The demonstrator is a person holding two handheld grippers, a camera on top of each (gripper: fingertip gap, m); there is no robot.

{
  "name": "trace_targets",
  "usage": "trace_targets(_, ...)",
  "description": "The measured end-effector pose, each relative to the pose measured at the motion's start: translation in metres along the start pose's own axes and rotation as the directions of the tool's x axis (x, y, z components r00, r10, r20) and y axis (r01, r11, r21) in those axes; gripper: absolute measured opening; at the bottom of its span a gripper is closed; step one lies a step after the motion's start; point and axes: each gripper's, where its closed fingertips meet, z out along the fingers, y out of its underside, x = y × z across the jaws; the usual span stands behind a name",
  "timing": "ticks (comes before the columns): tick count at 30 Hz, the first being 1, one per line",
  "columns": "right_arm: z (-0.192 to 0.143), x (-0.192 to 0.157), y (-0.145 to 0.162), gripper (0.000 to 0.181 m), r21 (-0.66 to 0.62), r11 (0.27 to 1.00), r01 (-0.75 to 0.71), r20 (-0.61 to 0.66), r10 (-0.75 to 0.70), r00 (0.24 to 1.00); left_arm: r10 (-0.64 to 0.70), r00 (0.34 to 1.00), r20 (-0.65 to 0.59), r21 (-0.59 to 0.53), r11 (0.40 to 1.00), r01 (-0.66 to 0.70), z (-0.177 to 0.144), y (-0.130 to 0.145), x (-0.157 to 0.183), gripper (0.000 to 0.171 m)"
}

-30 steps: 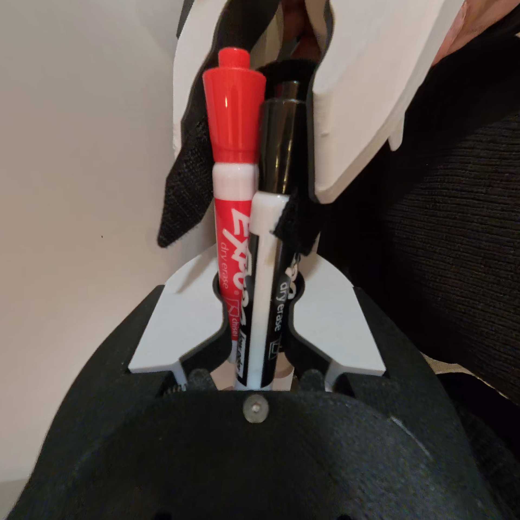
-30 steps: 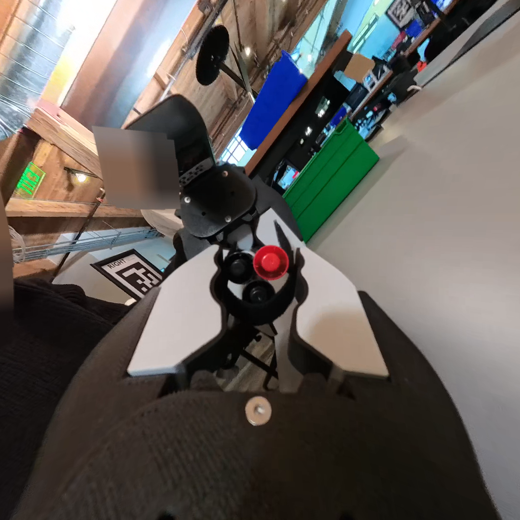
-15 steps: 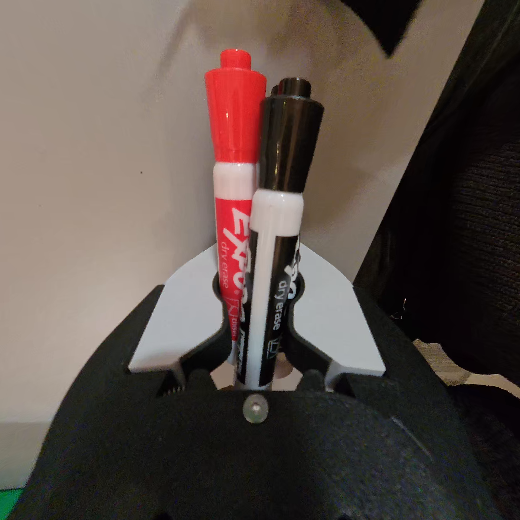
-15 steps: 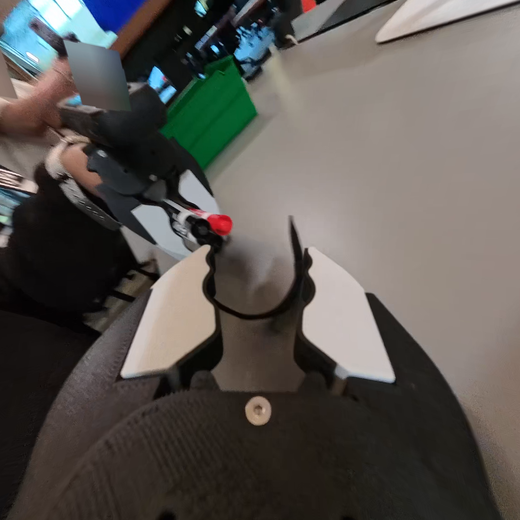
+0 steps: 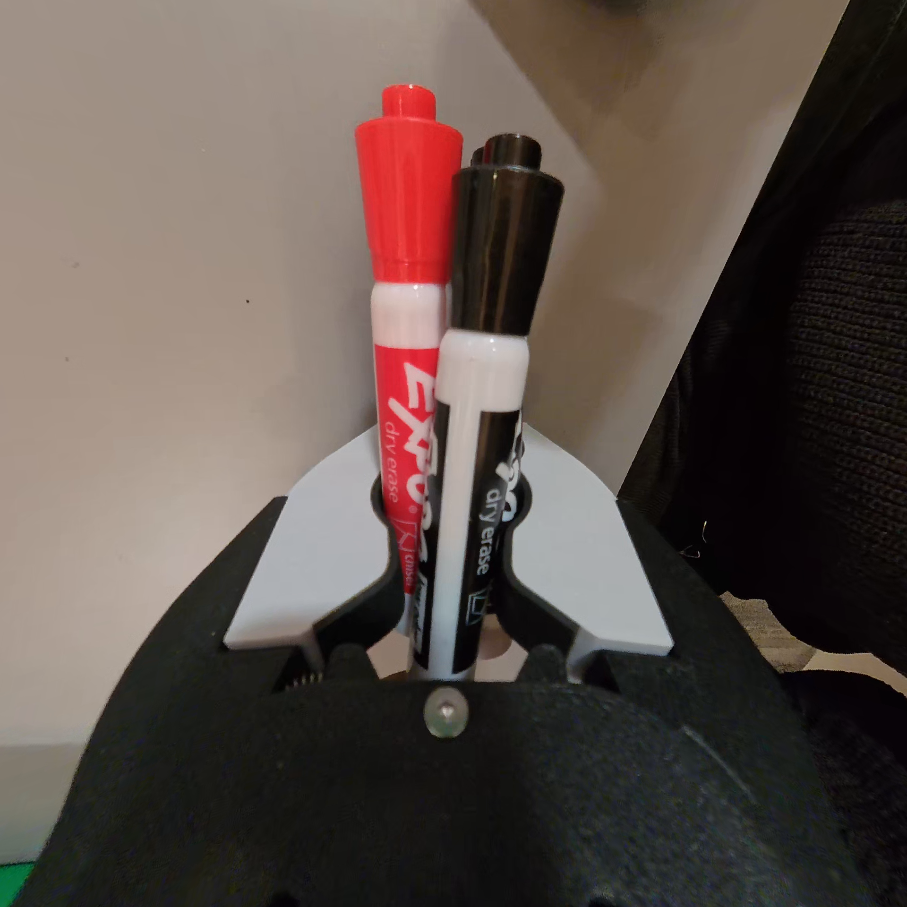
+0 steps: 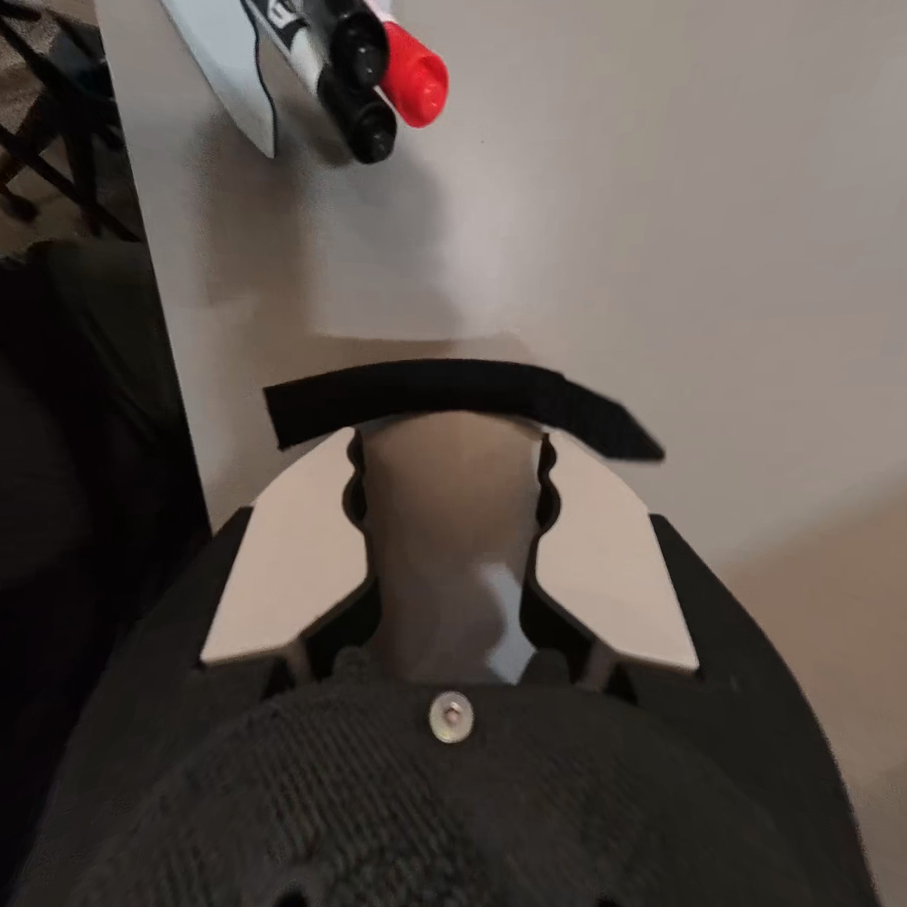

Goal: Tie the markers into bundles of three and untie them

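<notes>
My left gripper (image 5: 449, 471) is shut on three markers that stand upright between its jaws: a red marker (image 5: 407, 235), a black marker (image 5: 500, 275) in front, and a second black marker (image 5: 513, 149) mostly hidden behind it. No strap is around them. In the right wrist view the same bundle (image 6: 383, 83) shows at the top left, caps pointing at the camera. My right gripper (image 6: 449, 437) is open, jaws wide apart. A black hook-and-loop strap (image 6: 456, 397) lies almost flat across its fingertips over the table; I cannot tell whether it touches them.
The pale grey table (image 6: 687, 221) fills most of both views. Its edge (image 6: 147, 245) runs down the left of the right wrist view, with floor and dark chair legs (image 6: 44, 162) beyond. A person's black knit clothing (image 5: 795, 368) is close on the right of the left gripper. Left tips to right tips: about 15 cm.
The strap came off the markers with the right gripper, which swung away and down over the table and opened wider. The strap went from a loop to nearly flat. The left gripper kept the markers.
</notes>
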Motion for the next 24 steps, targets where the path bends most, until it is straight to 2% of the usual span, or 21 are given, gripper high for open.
trace_targets(3,0.006,0.002,-0.001,0.068,-0.009,1.000,0.015,-0.041,-0.016,0.999,0.001,1.000,0.003,-0.002,1.000,-0.001,0.000,0.000,0.000,0.043)
trace_targets(6,0.009,0.006,-0.015,0.069,0.044,0.999,0.012,-0.101,-0.008,0.995,-0.003,1.000,0.002,-0.003,1.000,0.003,0.000,0.000,0.000,0.043)
trace_targets(12,-0.005,0.010,-0.036,0.063,0.119,0.990,0.073,-0.193,-0.049,0.980,-0.007,1.000,0.009,-0.010,1.000,0.007,0.000,0.000,0.000,0.043)
trace_targets(15,-0.011,0.009,-0.045,0.062,0.173,0.985,0.008,-0.178,0.023,0.984,-0.007,1.000,0.012,-0.013,1.000,0.007,0.000,0.000,0.000,0.043)
trace_targets(18,-0.012,0.004,-0.059,0.059,0.237,0.960,-0.149,-0.147,0.187,0.971,-0.010,1.000,0.012,-0.012,1.000,0.011,0.000,0.000,0.000,0.043)
trace_targets(21,-0.003,-0.022,-0.062,0.041,0.180,0.966,-0.186,-0.038,0.196,0.980,-0.012,1.000,0.013,-0.012,1.000,0.012,0.000,0.000,0.000,0.043)
trace_targets(22,0.000,-0.026,-0.059,0.037,0.143,0.975,-0.173,-0.046,0.181,0.982,-0.012,1.000,0.013,-0.013,1.000,0.013,0.000,0.000,0.000,0.043)
trace_targets(24,0.005,-0.020,-0.048,0.046,0.062,0.987,-0.150,-0.143,0.158,0.977,-0.013,1.000,0.011,-0.013,1.000,0.014,0.000,0.000,0.000,0.043)
